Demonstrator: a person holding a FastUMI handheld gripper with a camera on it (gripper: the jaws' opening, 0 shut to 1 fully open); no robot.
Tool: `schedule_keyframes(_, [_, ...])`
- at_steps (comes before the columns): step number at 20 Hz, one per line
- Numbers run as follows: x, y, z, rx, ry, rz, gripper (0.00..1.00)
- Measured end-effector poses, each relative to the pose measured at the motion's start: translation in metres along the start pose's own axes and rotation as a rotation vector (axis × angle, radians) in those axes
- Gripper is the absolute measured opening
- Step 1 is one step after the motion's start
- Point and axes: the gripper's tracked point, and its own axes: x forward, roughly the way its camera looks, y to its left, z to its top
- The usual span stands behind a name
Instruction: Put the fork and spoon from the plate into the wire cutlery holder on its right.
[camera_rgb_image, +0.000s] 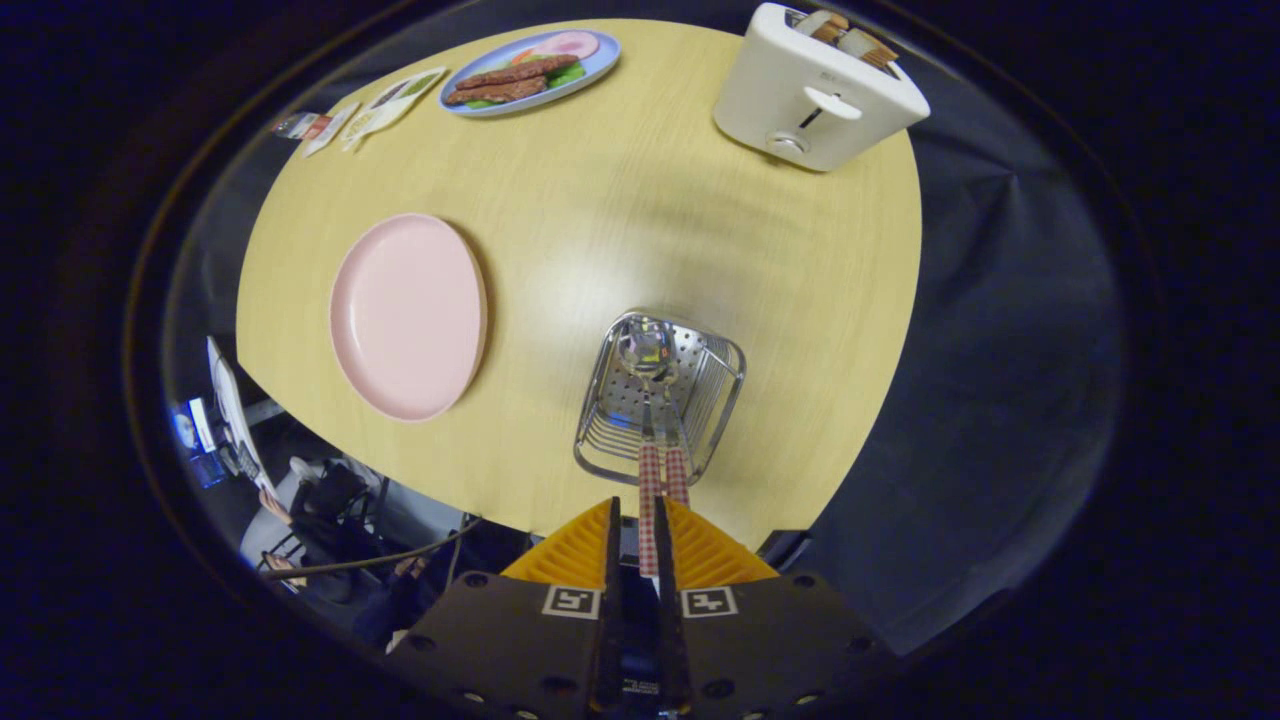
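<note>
The wire cutlery holder (603, 405) stands on the wooden table just ahead of my fingers, to the right of the bare pink plate (408, 315). Two utensils with red-checked handles stand in it side by side. The spoon (646, 350) has its shiny bowl down at the holder's bottom, and its handle runs up between my fingers. The second handle (678, 476) sits just right of it; its head is hidden among the wires, so I cannot tell it is the fork. My gripper (638, 520) hangs above the holder's near rim, shut on the spoon's handle.
A white toaster (815, 95) with bread in its slots stands at the far right of the table (620, 200). A blue plate of food (530, 70) and some cards (385, 103) lie at the far left. The table's near edge runs just under the holder.
</note>
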Motion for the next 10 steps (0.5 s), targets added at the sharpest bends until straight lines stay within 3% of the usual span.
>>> schedule_keyframes(4, [-0.005, 0.015, 0.0, 0.031, -0.065, 0.003, 0.35])
schedule_keyframes(7, [-0.017, 0.034, 0.008, 0.034, -0.179, 0.017, 0.41])
schedule_keyframes(10, [-0.034, 0.058, 0.014, 0.041, -0.309, 0.026, 0.62])
